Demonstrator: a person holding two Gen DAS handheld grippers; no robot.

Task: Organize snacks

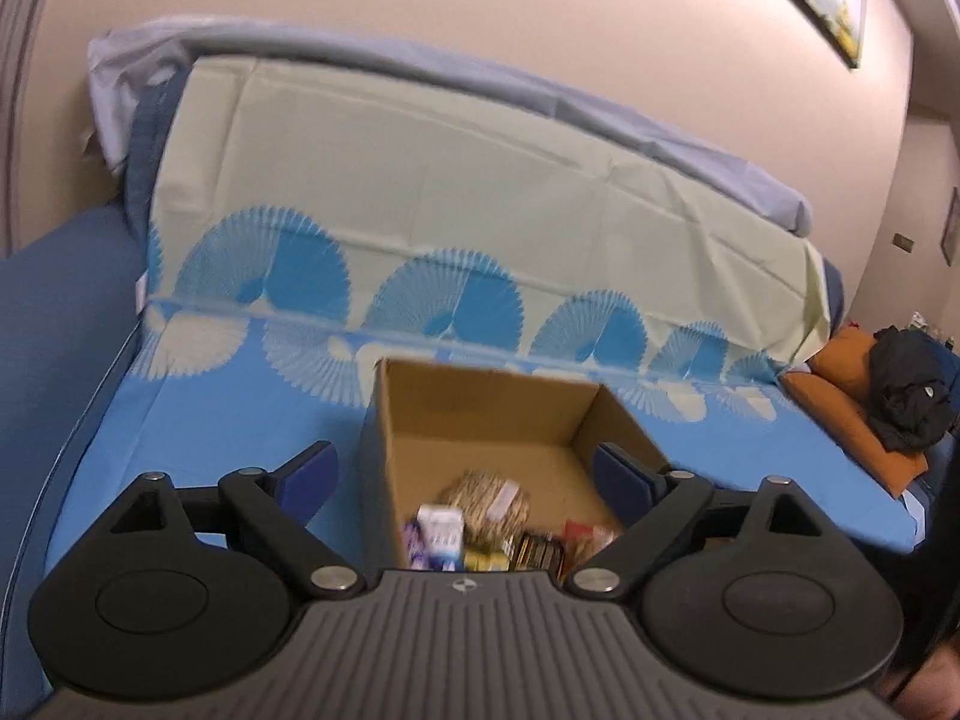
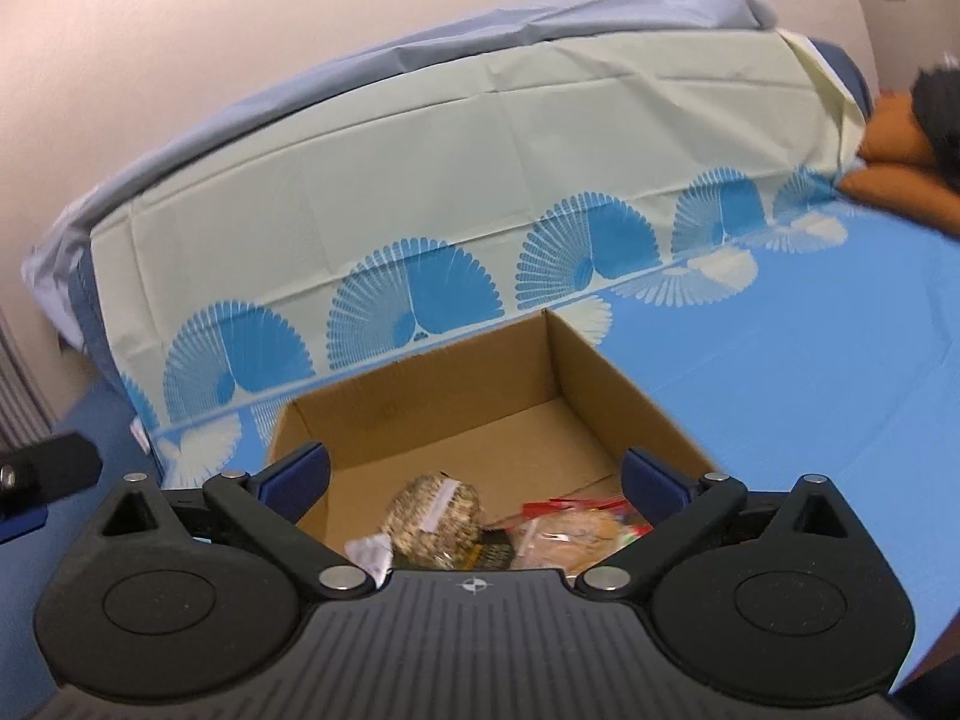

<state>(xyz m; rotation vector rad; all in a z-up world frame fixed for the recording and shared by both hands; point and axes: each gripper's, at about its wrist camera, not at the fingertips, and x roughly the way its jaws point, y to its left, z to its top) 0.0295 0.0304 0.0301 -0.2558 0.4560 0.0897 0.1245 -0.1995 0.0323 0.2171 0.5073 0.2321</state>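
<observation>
Left gripper (image 1: 465, 471) spread wide, nothing between its fingers; right gripper (image 2: 474, 474) likewise wide and empty. Cardboard box (image 1: 414, 456) sits on the blue sheet (image 1: 750, 456) just ahead of both tools, open-topped. Snacks lie at its near end, directly below the fingers: a seeded round packet (image 2: 435, 516), a clear bag (image 2: 576, 531) with red seal, small wrapped bars (image 1: 441, 534).
</observation>
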